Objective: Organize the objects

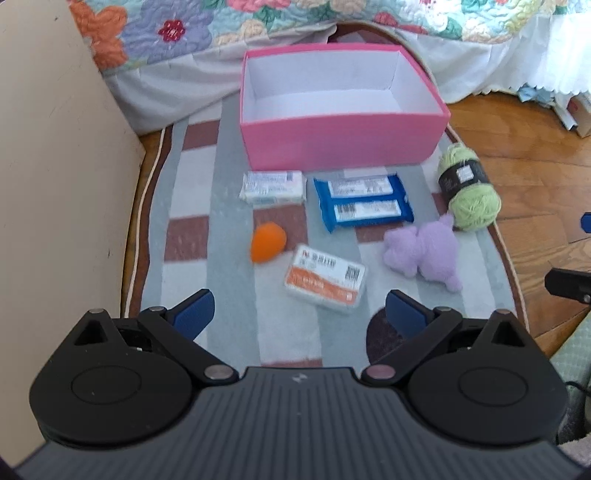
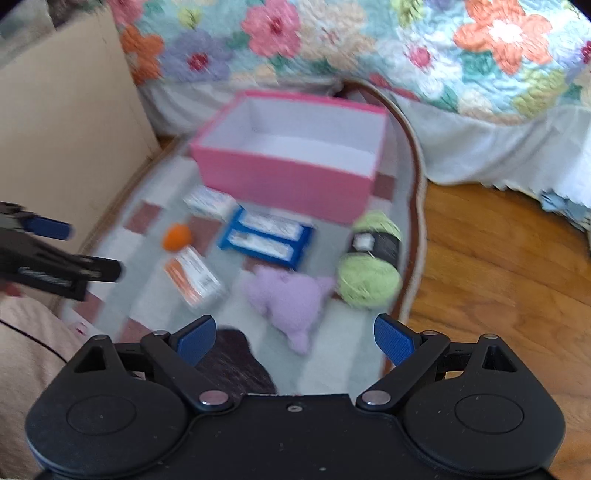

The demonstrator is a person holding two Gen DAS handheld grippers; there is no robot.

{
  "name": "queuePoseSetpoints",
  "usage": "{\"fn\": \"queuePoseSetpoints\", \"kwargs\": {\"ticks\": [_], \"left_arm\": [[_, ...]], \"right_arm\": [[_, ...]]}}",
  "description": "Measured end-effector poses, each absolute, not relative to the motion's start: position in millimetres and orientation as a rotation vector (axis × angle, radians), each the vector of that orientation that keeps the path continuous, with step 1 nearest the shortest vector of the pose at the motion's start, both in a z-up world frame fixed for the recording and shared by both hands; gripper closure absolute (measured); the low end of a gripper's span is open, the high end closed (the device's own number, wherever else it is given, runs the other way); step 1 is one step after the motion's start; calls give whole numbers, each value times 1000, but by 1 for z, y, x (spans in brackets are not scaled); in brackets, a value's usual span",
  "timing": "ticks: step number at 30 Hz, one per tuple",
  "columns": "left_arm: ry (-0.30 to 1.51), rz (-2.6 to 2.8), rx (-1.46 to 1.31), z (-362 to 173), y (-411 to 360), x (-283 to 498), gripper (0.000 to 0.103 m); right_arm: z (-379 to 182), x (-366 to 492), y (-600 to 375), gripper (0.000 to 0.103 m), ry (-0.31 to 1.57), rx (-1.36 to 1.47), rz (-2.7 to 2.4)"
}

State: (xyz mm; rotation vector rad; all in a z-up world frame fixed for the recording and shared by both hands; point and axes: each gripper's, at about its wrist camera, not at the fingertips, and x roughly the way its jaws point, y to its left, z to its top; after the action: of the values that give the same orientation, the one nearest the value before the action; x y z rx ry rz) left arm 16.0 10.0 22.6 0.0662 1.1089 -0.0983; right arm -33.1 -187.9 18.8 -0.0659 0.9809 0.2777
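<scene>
Hovering with jaws spread wide and empty: left gripper (image 1: 297,314) above the near end of the rug (image 1: 229,343), right gripper (image 2: 295,338) likewise released, nothing between the blue pads (image 2: 195,341). Lying loose just ahead, all still outside the pink box (image 1: 343,138): orange-and-white card case (image 1: 325,278) closest to the left jaws, orange ball (image 1: 267,243) just beside it, white tissue pack (image 1: 273,186) and blue wipes pack (image 1: 364,201) near the box's front wall, purple plush (image 1: 424,253) touching the green yarn skein (image 1: 467,186) at the rug's right edge. Likely trouble: nudging the ball on the way down and sending it rolling off; pinching the flat case by a corner and letting it pivot out; catching the plush only by its fluff; dragging yarn strands loose. Also worth guarding against: both grippers converging on neighbouring items and colliding, or knocking the light, empty box backward toward the quilted bed (image 1: 258,33) while dropping something in.
</scene>
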Motion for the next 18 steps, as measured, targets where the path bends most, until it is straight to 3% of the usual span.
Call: {"fn": "queuePoseSetpoints", "kwargs": {"ticks": [6, 14, 18], "left_arm": [[1072, -95, 170, 22, 10, 41, 2], [1141, -157, 117, -14, 18, 75, 2], [1135, -213, 48, -24, 21, 82, 2]], "right_arm": [[25, -19, -189, 8, 859, -57, 347], [16, 10, -172, 9, 870, -29, 439], [8, 20, -162, 14, 904, 20, 513]]}}
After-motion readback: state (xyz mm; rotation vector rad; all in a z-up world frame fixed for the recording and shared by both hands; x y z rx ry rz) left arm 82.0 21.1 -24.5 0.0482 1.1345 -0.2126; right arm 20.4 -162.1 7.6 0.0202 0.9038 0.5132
